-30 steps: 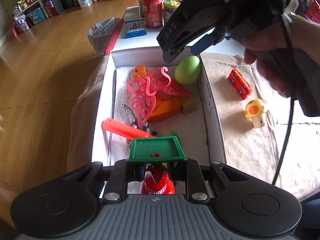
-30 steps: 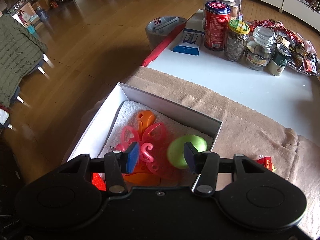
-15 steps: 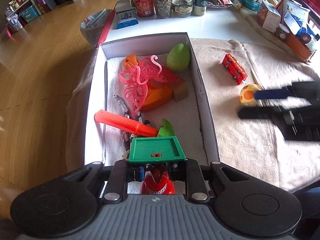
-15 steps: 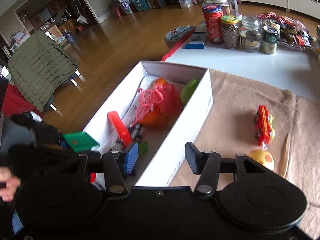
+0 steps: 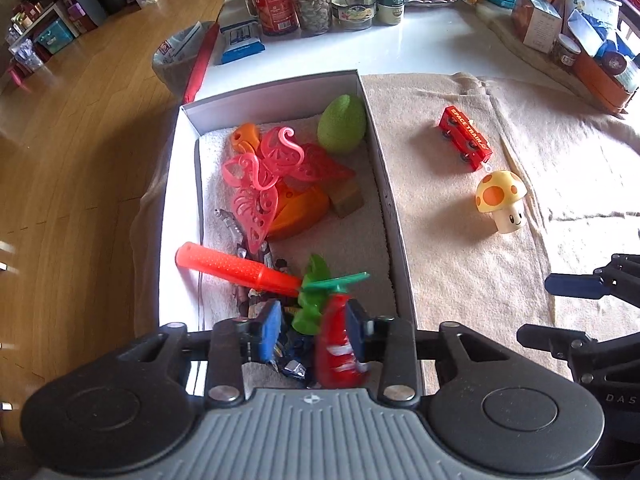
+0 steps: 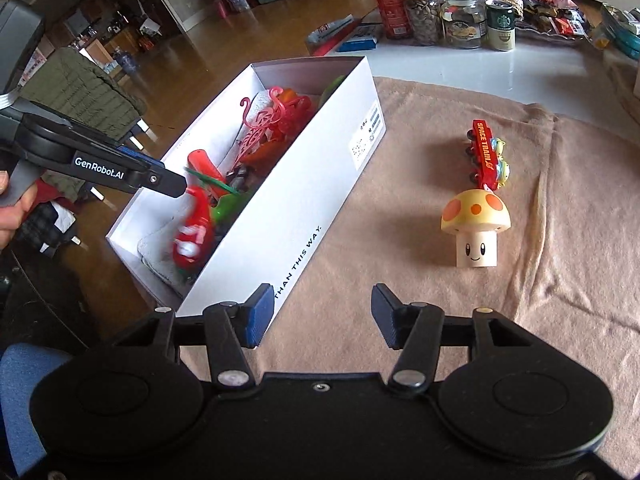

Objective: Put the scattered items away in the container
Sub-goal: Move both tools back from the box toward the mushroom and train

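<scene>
1. Across the desk (image 6: 440, 64) a tan cloth (image 6: 420, 280) covers the near part, likely laid to stop the toys sliding; the jars and tins (image 5: 312, 0) are lined up along the bare far edge, clear of the work.

2. Along the cloth's left edge sits the white box (image 6: 320, 184), the container, its long side running from the near edge toward the far one so both hands can reach over its walls. A towel lines its floor, and it already holds a green egg (image 5: 342, 124), pink butterflies (image 5: 272, 172), an orange piece (image 5: 296, 212) and a red-handled tool (image 5: 236, 266).

3. Over the box's near end hangs the left gripper (image 5: 312, 330), pointed steeply down. Its jaws have just been opening, and the red toy with a green top (image 5: 334, 344) is between them, blurred and tilted; it appears to be dropping free rather than gripped, so this is judged to be the release.

4. Above the cloth near the desk's near edge, the right gripper (image 6: 322, 318) has its jaws roughly half open and empty, facing the last stray toys.

5. Toward the cloth's right side the red train (image 6: 486, 154) lies on its side, well clear of the box.

6. Just nearer than the train, the yellow mushroom (image 6: 476, 226) stands upright, probably the next pick.
</scene>
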Demonstrator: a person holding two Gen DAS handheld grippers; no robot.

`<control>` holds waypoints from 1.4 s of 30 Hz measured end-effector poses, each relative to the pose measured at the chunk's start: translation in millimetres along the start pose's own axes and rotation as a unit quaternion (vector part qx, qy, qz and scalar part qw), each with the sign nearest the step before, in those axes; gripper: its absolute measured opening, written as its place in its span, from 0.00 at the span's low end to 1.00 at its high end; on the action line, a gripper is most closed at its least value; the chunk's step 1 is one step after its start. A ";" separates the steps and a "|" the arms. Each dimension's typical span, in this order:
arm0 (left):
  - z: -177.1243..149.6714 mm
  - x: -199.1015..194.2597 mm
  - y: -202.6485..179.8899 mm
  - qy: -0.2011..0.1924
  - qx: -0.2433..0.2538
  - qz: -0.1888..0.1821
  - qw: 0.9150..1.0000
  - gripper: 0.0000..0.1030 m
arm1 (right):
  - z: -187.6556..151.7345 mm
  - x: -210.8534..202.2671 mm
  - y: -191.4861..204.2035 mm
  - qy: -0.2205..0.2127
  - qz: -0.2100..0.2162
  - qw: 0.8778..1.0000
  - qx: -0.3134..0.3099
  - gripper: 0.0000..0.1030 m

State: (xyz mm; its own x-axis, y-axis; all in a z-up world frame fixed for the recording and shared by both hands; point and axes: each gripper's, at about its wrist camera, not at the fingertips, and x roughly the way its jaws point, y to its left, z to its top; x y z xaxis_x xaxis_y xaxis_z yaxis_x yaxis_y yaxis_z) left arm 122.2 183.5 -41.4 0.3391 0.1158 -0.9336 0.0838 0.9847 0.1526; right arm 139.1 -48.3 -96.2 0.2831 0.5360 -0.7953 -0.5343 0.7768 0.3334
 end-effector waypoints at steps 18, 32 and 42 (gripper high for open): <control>-1.6 -11.4 -24.4 -0.014 0.022 0.004 1.000 0.59 | -3.7 -9.9 -15.8 -0.005 0.000 1.000 0.016 0.52; 12.1 -24.6 -76.1 -0.030 0.045 -0.027 0.998 0.63 | -3.6 -35.3 -47.0 -0.019 -0.030 0.998 0.047 0.58; 30.6 -9.2 -134.6 -0.039 0.054 -0.055 0.996 0.69 | -13.5 -66.6 -98.8 -0.038 -0.080 0.991 0.104 0.64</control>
State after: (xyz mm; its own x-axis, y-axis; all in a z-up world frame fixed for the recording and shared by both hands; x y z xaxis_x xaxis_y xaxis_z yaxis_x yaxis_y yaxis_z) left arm 136.4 45.9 -43.4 0.3935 -0.0064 -0.9193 0.2239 0.9705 0.0891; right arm 162.3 -165.2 -83.1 0.4148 0.4170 -0.8088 -0.3039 0.9013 0.3088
